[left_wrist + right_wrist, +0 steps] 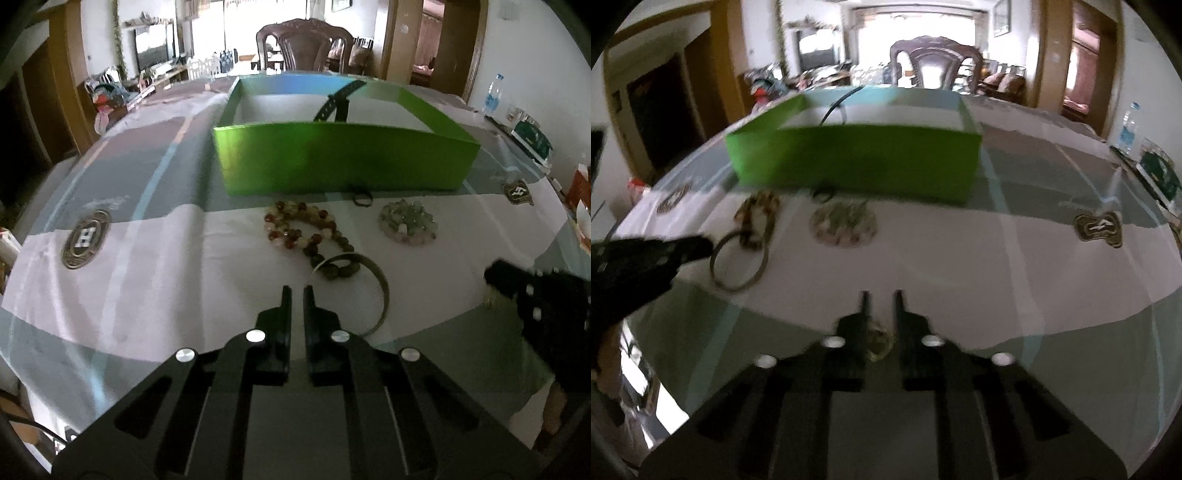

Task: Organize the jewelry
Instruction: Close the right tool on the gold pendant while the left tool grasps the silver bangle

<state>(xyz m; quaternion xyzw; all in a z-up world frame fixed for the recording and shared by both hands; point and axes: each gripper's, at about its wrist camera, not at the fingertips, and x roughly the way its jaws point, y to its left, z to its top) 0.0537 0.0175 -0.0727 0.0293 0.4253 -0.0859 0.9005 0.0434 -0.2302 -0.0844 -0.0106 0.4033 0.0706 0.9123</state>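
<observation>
Nearly together, our left gripper [297, 291] keeps only a thin slit between its jaws, with nothing in it, above the white part of the tablecloth [147, 258]. Our right gripper [881, 297] shows a narrow gap at the tips, and a small yellowish ring [877, 341] sits deeper between the fingers [899, 310]; the blur keeps us from telling whether they pinch it or it just lies there.

From the left jaws at one o'clock lies a metal bangle [373, 291], its rim overlapping the dark end of a red and cream bead bracelet [303, 229] at twelve o'clock. At two o'clock, set apart, sits a pale green bead cluster [408, 221]. A small dark ring [362, 199] lies just before the green box [343, 162], which stands at twelve o'clock with a dark strap [338, 99] leaning inside. A wooden chair [304, 46] stands beyond the table, and a water bottle [493, 94] at two o'clock.
</observation>
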